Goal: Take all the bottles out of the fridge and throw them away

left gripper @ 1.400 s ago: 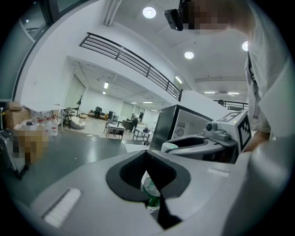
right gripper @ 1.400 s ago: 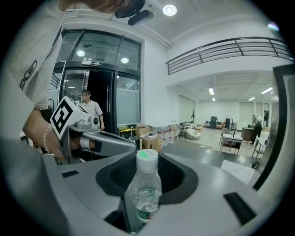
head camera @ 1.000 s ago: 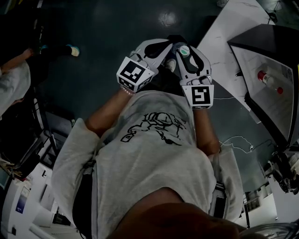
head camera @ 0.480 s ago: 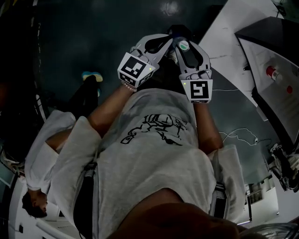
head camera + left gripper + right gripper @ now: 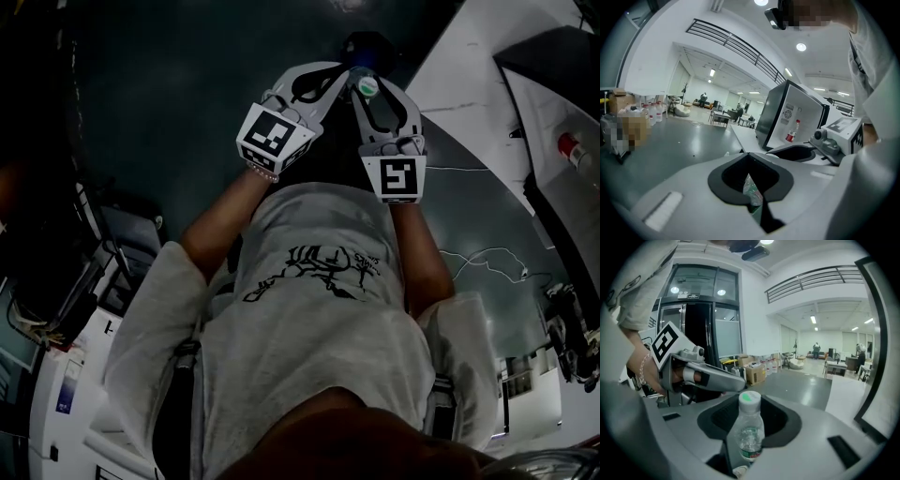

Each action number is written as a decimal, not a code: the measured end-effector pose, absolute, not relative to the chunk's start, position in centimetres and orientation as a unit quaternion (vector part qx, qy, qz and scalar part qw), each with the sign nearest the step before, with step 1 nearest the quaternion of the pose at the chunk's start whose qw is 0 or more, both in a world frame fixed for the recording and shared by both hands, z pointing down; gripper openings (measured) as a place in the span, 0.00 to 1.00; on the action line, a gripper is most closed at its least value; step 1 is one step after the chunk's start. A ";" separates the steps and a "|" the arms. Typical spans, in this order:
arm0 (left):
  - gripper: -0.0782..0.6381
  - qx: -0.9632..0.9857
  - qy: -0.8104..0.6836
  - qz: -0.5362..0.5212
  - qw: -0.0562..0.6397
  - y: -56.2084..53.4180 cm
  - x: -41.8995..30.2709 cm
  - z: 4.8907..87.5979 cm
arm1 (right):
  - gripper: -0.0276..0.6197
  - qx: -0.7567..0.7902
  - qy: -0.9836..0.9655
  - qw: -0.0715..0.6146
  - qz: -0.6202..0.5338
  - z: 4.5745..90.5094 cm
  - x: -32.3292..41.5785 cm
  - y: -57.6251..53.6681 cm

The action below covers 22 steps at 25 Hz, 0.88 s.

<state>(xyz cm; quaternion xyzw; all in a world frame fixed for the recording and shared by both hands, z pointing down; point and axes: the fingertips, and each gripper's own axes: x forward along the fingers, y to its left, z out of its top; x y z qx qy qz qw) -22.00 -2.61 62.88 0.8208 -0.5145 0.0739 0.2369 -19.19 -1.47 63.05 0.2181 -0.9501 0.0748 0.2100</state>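
right hand-held gripper [image 5: 750, 405] clamps a bottle [image 5: 748, 434]. left hand-held gripper [image 5: 753, 200] pinches thin clear plastic [image 5: 750, 184]. the smooth bottle may slide free if tipped, and the thin plastic could slip loose.

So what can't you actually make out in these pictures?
- Left gripper view: only a sliver of crinkled plastic shows in the left hand-held gripper. The gripper's body hides the rest, so what it is remains unclear.
- Right gripper view: the bottle has its base hidden below the jaws.
- Head view: the fridge is cut off by the right edge. One red-capped bottle shows; any others cannot be counted.
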 end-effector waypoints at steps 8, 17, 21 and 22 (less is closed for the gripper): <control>0.12 0.813 -0.518 0.077 0.256 -1.4 -22.6 66.8 | 0.27 0.213 -0.947 0.228 0.077 66.9 -19.5 -0.5; 0.12 0.810 -0.517 0.083 0.264 -0.9 -22.8 70.2 | 0.27 0.218 -0.944 0.237 0.078 70.8 -19.8 -0.2; 0.12 0.813 -0.511 0.088 0.264 -1.1 -22.4 72.0 | 0.27 0.222 -0.941 0.242 0.079 72.9 -19.7 0.0; 0.12 0.813 -0.510 0.089 0.265 -1.1 -22.4 72.5 | 0.27 0.222 -0.941 0.245 0.078 73.5 -19.7 0.2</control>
